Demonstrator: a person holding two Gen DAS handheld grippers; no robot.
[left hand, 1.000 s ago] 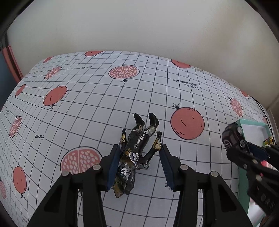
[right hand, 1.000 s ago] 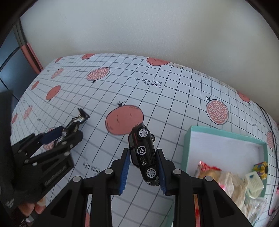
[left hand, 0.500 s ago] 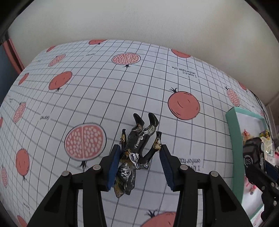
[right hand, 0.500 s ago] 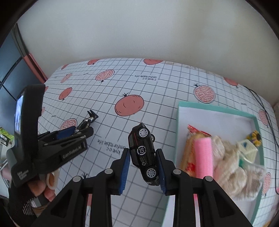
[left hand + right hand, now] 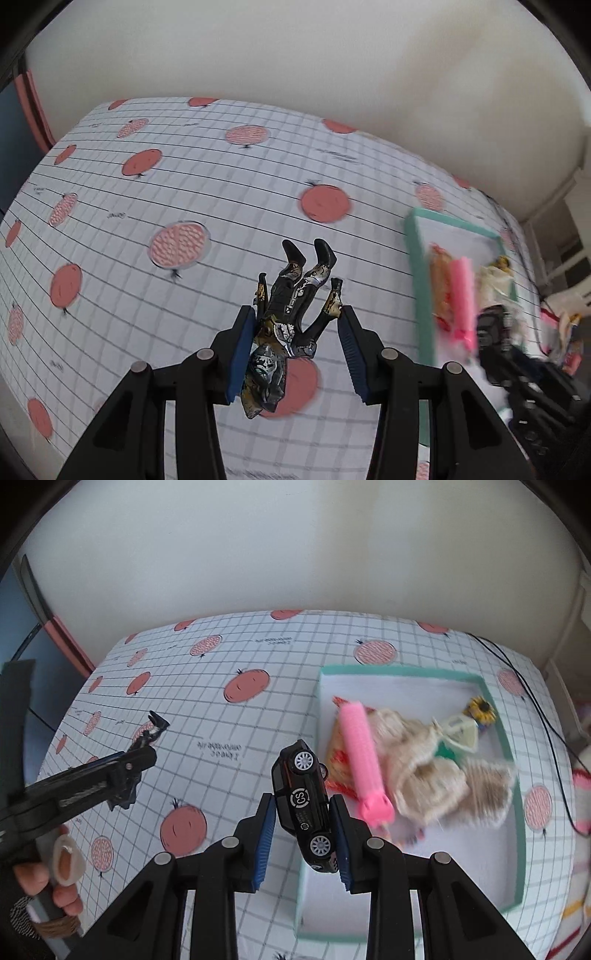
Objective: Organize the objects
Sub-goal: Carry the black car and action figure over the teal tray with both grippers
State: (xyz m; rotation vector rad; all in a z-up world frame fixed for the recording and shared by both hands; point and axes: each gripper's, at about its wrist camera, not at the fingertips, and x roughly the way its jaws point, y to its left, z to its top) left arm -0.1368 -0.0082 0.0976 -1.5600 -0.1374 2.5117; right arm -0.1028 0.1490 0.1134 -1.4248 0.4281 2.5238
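Toy car (image 5: 304, 805), black with white wheels, is pinched tight between the blue fingers (image 5: 265, 840) of the right gripper (image 5: 303, 840), nose pointing away, up in the air over the near left edge of the green box (image 5: 517, 812). Ahead and to the right of those fingers, inside the box, lie a pink roll (image 5: 364, 766) and some fuzzy tan things (image 5: 436, 779). The left gripper (image 5: 295, 354) has its fingers squeezed on a dark toy figure (image 5: 291, 325), boots sticking out past the tips, held above the tabletop (image 5: 147, 288).
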